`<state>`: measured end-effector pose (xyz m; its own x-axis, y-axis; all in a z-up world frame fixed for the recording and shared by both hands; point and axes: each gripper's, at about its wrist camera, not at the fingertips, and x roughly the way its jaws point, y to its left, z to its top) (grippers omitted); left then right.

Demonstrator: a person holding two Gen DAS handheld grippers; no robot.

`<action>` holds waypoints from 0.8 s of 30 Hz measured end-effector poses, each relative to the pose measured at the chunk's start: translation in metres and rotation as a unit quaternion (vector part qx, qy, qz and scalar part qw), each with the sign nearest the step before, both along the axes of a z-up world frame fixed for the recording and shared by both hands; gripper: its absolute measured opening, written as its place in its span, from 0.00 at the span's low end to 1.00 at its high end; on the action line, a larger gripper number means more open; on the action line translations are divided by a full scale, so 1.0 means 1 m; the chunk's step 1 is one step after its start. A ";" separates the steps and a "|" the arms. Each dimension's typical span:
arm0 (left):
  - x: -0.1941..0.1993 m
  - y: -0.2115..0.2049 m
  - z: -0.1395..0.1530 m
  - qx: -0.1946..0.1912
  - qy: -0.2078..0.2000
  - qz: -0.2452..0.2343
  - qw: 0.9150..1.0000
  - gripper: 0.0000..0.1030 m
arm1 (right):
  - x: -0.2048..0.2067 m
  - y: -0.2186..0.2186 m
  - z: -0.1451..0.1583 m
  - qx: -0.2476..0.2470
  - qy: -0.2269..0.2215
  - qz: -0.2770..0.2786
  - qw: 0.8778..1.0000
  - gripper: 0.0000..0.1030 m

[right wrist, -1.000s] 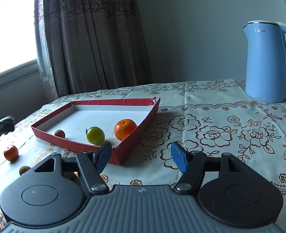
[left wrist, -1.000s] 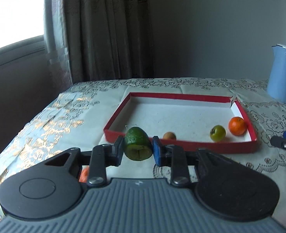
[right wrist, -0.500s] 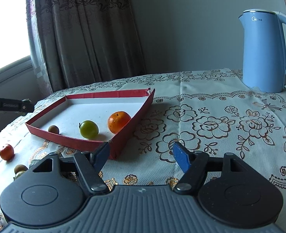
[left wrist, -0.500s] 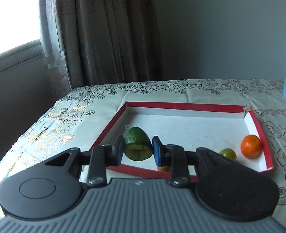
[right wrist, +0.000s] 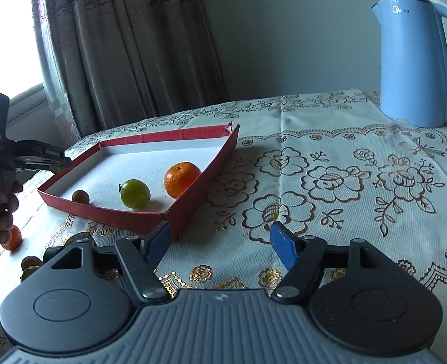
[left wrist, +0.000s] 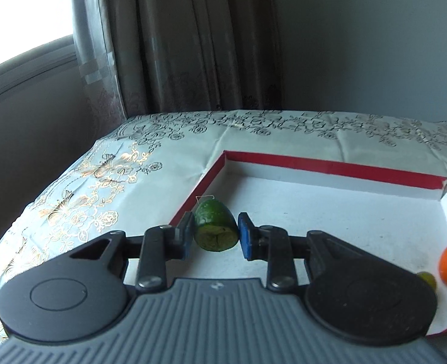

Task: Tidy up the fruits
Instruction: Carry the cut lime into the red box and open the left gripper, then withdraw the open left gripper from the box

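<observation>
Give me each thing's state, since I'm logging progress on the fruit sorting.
left gripper: shut on green fruit, over the tray
right gripper: open, empty
red tray: holds orange, green tomato, small brown fruit
kettle: upright, lid closed

Each claw has a grey ribbed housing with a small emblem at its front edge, flanked by two round black discs with a raised circle. Black link arms fixed by silver screws carry blue pads. The left claw (left wrist: 215, 236) and right claw (right wrist: 220, 244) look alike. Seen sideways, the left unit is a black box with faint white lettering.
</observation>
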<state>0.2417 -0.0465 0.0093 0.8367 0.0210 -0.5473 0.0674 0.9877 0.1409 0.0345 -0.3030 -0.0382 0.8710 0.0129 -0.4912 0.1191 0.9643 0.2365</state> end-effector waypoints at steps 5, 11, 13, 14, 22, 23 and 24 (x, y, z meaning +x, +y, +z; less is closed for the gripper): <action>0.005 -0.003 -0.012 0.005 0.009 -0.001 1.000 0.35 | 0.000 0.001 -0.001 0.000 0.003 0.001 1.000 0.69; 0.000 -0.009 -0.012 0.013 -0.005 -0.002 1.000 0.58 | 0.002 -0.002 -0.002 0.007 0.008 0.001 1.000 0.69; -0.003 -0.007 -0.008 0.012 -0.008 -0.001 1.000 0.60 | 0.002 -0.003 -0.003 0.012 0.009 -0.001 1.000 0.69; -0.006 -0.006 -0.006 0.011 -0.010 -0.001 1.000 0.65 | 0.002 -0.004 -0.004 0.015 0.009 -0.001 1.000 0.69; -0.048 0.016 0.019 -0.006 -0.040 0.003 0.999 0.84 | 0.002 -0.005 -0.004 0.022 0.011 -0.002 1.000 0.69; -0.055 0.020 0.022 -0.009 -0.045 0.005 0.999 0.86 | 0.002 -0.005 -0.004 0.023 0.010 -0.003 1.000 0.69; -0.062 0.025 0.025 -0.014 -0.048 0.006 0.999 0.87 | 0.002 -0.006 -0.004 0.024 0.010 -0.003 1.000 0.70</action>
<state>0.1794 -0.0214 0.0347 0.8854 0.0172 -0.4645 0.0425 0.9921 0.1177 0.0364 -0.3086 -0.0424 0.8609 0.0314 -0.5078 0.1301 0.9513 0.2794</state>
